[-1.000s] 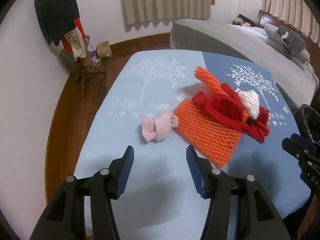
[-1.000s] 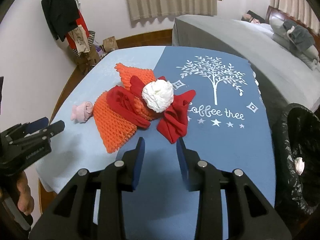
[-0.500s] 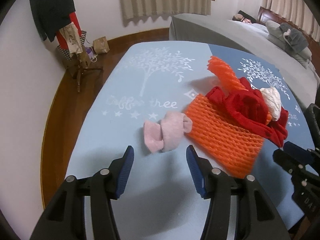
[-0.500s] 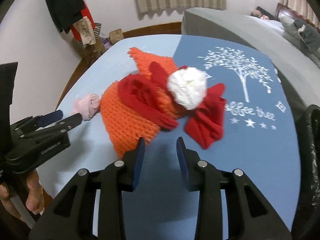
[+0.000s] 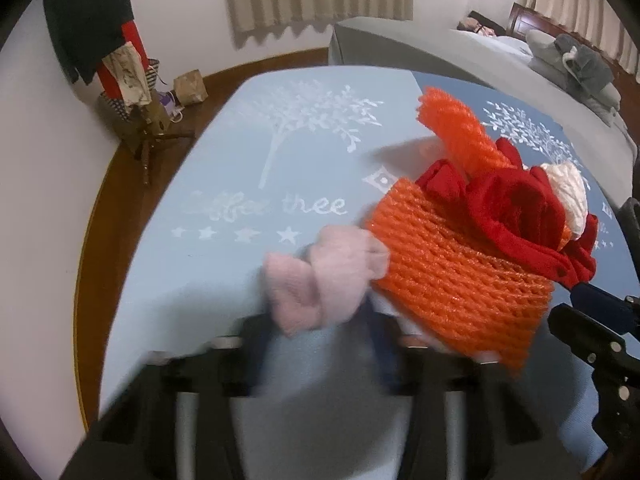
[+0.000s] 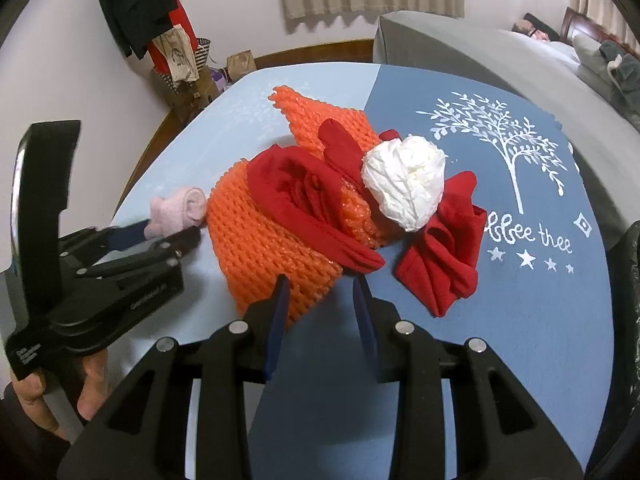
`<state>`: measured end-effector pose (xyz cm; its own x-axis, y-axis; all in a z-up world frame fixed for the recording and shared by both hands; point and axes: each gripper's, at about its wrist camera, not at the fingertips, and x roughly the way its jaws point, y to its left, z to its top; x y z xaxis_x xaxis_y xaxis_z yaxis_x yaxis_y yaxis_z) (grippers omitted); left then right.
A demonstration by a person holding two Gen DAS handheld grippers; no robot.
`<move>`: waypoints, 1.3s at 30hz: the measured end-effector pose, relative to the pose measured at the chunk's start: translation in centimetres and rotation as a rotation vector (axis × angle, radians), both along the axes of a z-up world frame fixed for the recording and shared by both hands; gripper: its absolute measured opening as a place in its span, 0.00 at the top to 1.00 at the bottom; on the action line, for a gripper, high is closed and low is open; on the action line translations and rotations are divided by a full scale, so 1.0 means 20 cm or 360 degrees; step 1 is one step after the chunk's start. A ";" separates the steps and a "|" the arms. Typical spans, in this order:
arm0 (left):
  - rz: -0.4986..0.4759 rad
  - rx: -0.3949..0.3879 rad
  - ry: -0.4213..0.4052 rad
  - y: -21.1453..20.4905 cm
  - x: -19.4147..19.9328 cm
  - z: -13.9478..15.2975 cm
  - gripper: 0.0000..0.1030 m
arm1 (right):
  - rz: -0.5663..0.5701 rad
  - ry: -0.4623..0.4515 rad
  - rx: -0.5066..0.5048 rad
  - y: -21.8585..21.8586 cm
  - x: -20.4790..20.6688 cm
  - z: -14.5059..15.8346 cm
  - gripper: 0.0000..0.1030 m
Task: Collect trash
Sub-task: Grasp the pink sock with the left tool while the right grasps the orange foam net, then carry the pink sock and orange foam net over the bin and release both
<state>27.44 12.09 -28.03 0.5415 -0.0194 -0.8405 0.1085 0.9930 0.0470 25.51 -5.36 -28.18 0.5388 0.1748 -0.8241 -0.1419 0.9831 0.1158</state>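
A rolled pink sock (image 5: 320, 280) lies on the light-blue tablecloth (image 5: 248, 160), touching the left edge of an orange foam net (image 5: 452, 280). My left gripper (image 5: 320, 320) is blurred; its jaws are closing, with the sock between the pads. From the right wrist view the left gripper (image 6: 168, 236) pinches the sock's (image 6: 176, 208) near end. Red cloth (image 6: 304, 188) and a white crumpled paper ball (image 6: 404, 180) sit on the net (image 6: 264, 240). My right gripper (image 6: 320, 292) stands open, empty, at the net's near corner.
A black trash bag (image 6: 628, 280) hangs at the table's right edge. A grey bed (image 6: 480, 60) stands behind, with a coat stand (image 5: 120, 80) and bags on the wooden floor at the left. A hand (image 6: 36, 404) holds the left gripper's handle.
The left gripper moved down and forward onto the pink sock and its jaws narrowed around it. The right gripper came closer to the orange net, still open at the same width.
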 end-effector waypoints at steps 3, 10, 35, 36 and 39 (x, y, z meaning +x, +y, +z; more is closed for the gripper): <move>0.0026 -0.0023 -0.0014 0.01 -0.03 0.02 0.74 | 0.0007 0.0006 -0.0002 0.00 0.00 -0.01 0.68; 0.0096 -0.0063 -0.0038 0.06 -0.15 0.08 0.75 | 0.0033 -0.0009 0.0008 0.03 -0.01 0.01 0.68; 0.0208 -0.0083 -0.0035 0.14 -0.33 0.15 0.75 | 0.0209 0.0095 -0.0010 0.17 0.02 -0.07 0.90; 0.0210 -0.0082 -0.0036 0.14 -0.34 0.15 0.75 | 0.0207 0.0089 0.0008 0.16 0.01 -0.05 0.90; 0.0210 -0.0082 -0.0044 0.14 -0.36 0.17 0.75 | 0.0215 0.0069 0.0033 0.15 -0.03 0.01 0.90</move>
<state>20.21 14.82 -24.53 0.5652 0.0108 -0.8249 -0.0239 0.9997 -0.0033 24.90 -2.41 -27.99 0.4732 0.2609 -0.8415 -0.2674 0.9526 0.1450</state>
